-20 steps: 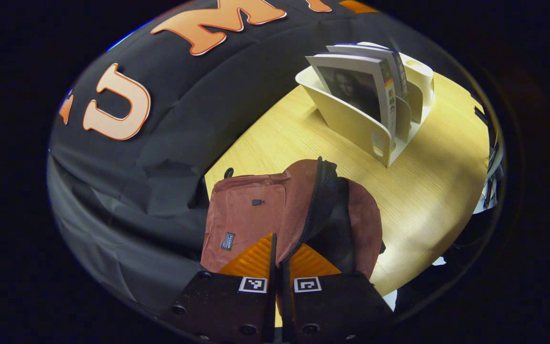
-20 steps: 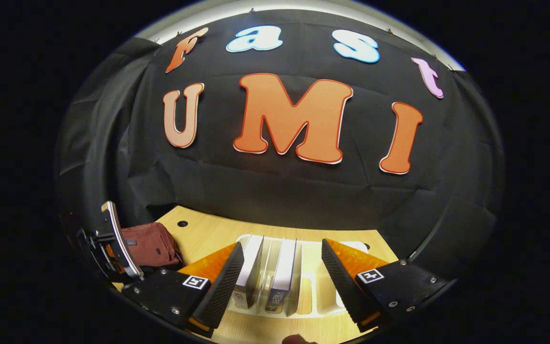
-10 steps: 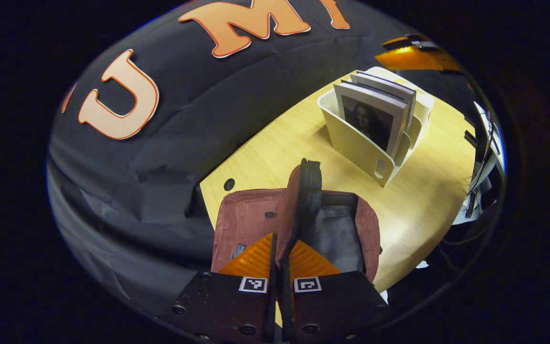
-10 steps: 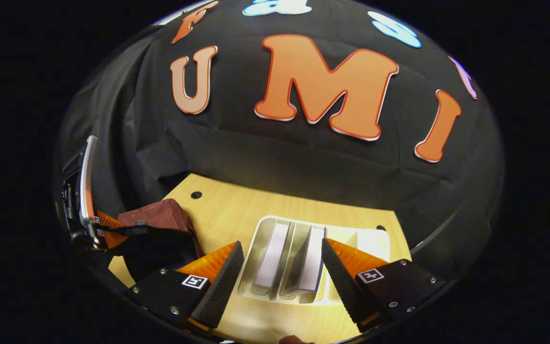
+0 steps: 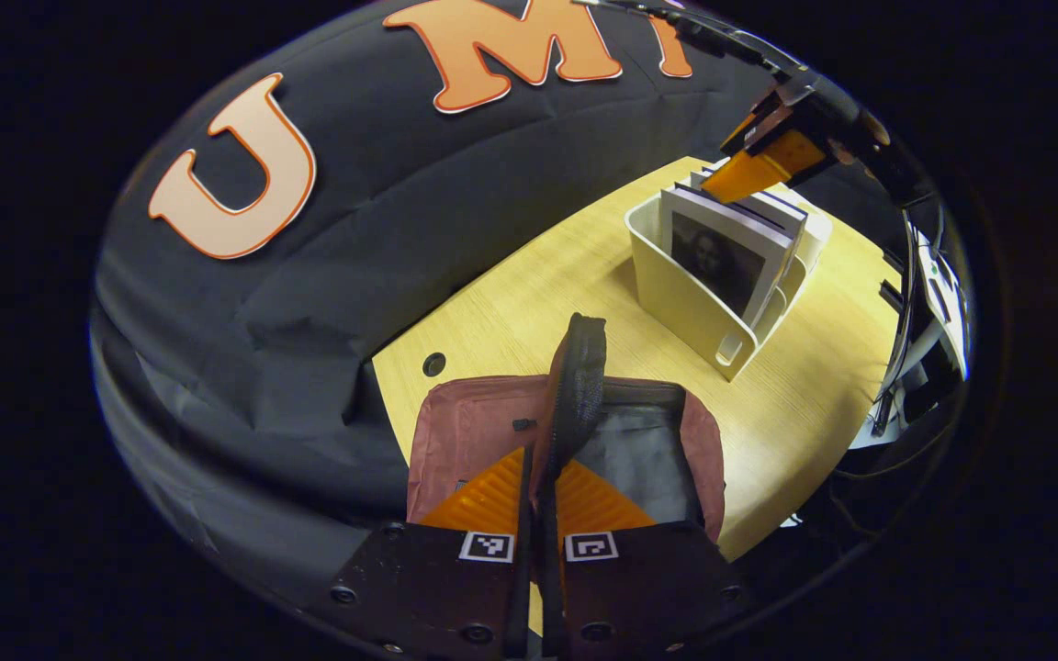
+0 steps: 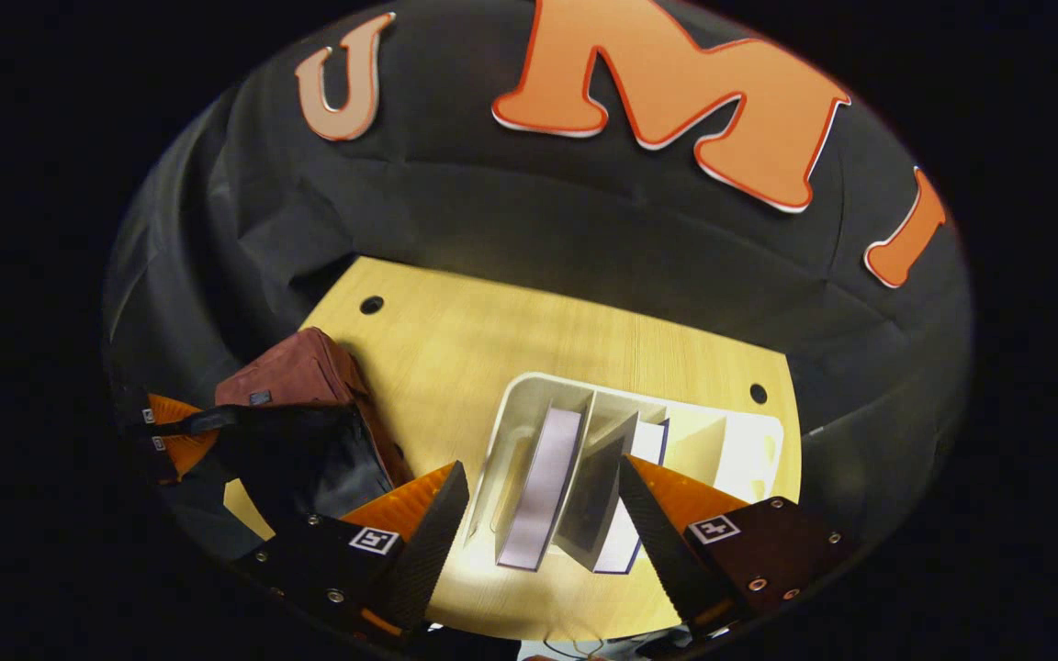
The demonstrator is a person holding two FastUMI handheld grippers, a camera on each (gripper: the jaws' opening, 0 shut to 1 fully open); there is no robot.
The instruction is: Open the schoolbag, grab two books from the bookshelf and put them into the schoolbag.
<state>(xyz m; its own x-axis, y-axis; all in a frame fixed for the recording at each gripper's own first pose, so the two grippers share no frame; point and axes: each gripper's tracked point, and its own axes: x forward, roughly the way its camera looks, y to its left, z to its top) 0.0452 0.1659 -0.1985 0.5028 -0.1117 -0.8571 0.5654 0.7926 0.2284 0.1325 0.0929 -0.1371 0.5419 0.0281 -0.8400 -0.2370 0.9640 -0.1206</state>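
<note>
Pretty plain booth: a light wooden table [image 6: 492, 340] with round cable holes [image 6: 371, 304] near its back corners, pushed right up against a wrinkly black cloth wall [image 6: 511, 220]. Bright light pools on the table's front edge.

Left gripper [image 5: 538, 487], right gripper [image 6: 538, 523]: black screwed bodies, square black-and-white coded tags, ribbed jaws.

- Bare table [image 6: 511, 330] spreads across the frame's centre, between schoolbag [image 6: 309, 367] at lower left and bookshelf [image 6: 529, 404].
- Two books [image 6: 547, 477] and dividers crowd the bookshelf's slots at lower centre.
</note>
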